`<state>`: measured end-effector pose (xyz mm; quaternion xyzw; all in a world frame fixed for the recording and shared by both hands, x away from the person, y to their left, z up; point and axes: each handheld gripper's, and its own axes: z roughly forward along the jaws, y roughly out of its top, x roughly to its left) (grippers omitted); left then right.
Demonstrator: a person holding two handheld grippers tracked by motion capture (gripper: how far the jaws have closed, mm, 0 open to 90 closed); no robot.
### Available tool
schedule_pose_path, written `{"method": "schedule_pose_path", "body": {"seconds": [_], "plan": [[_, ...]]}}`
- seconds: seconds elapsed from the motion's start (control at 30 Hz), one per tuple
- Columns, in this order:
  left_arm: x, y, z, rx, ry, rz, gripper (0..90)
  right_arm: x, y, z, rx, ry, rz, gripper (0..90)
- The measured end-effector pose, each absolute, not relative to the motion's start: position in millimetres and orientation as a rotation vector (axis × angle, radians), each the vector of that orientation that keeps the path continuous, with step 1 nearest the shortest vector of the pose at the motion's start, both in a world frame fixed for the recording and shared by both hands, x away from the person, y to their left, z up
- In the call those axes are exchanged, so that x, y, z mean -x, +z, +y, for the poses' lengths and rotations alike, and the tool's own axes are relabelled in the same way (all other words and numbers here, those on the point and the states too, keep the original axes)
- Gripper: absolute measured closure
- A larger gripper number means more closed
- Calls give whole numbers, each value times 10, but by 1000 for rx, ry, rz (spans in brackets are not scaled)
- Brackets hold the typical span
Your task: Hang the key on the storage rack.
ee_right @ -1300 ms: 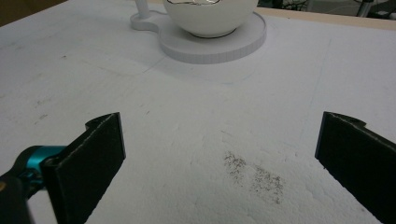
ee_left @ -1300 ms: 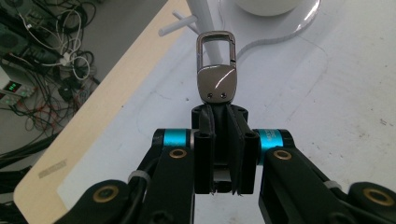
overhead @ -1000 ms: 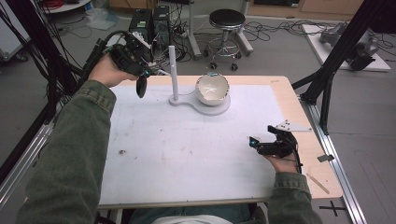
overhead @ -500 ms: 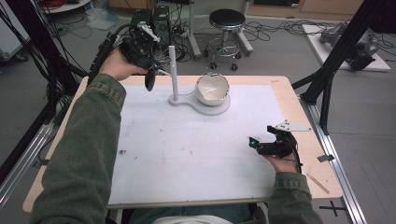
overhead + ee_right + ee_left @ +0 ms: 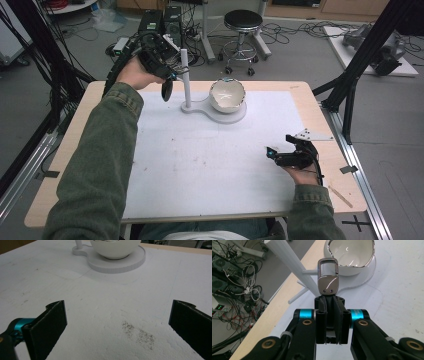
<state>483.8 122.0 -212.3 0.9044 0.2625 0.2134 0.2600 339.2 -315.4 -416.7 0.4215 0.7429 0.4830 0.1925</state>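
Left claw (image 5: 329, 306), seen in the left gripper view, has its jaws pressed together on a dark strap whose metal buckle (image 5: 328, 280) sticks up just above the jaw tips, at frame centre. We note the buckle has an open rectangular loop at its top and two small rivets on its polished lower plate. Behind it, a white post (image 5: 294, 266) crosses the upper left of the frame on a slant, with short pegs branching off near the buckle; we cannot tell whether buckle and peg touch. A white bowl (image 5: 350, 252) sits at upper right on a round white base.

In the high view we see the left claw (image 5: 167, 75) at upper left of centre, raised beside the post (image 5: 185, 80), with the dark end of the strap hanging below it. The bowl (image 5: 227, 95) stands just right of the post, on the same base, near the far edge of the surface (image 5: 200, 165).

Right claw (image 5: 272, 154) lies at lower right of the high view, low over the surface, well apart from the stand. In the right gripper view its jaws stand wide apart with nothing between them; a grey smudge (image 5: 138, 335) marks the surface ahead, and the bowl (image 5: 115, 248) shows at top centre.
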Motion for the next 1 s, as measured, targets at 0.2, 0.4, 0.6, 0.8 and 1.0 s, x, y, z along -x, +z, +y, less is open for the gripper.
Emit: {"method": "schedule_pose_path", "body": {"seconds": [0.2, 0.4, 0.6, 0.8, 1.0], "plan": [[-4868, -2182, 1197, -2480, 608, 705, 814, -3392, -4168, -3153, -1180, 1356, 2085, 5], [-4898, -2264, 1189, -2485, 635, 724, 813, -3392, -4167, -3152, -1182, 1350, 2081, 5], [-4942, -2305, 1182, -2497, 622, 735, 813, -3396, -4173, -3138, -1183, 1342, 2087, 5], [-4990, -2356, 1190, -2493, 588, 759, 812, -3393, -4172, -3139, -1182, 1347, 2085, 5], [-5008, -2360, 1206, -2447, 478, 852, 704, -3397, -4175, -3140, -1181, 1344, 2086, 5]]}}
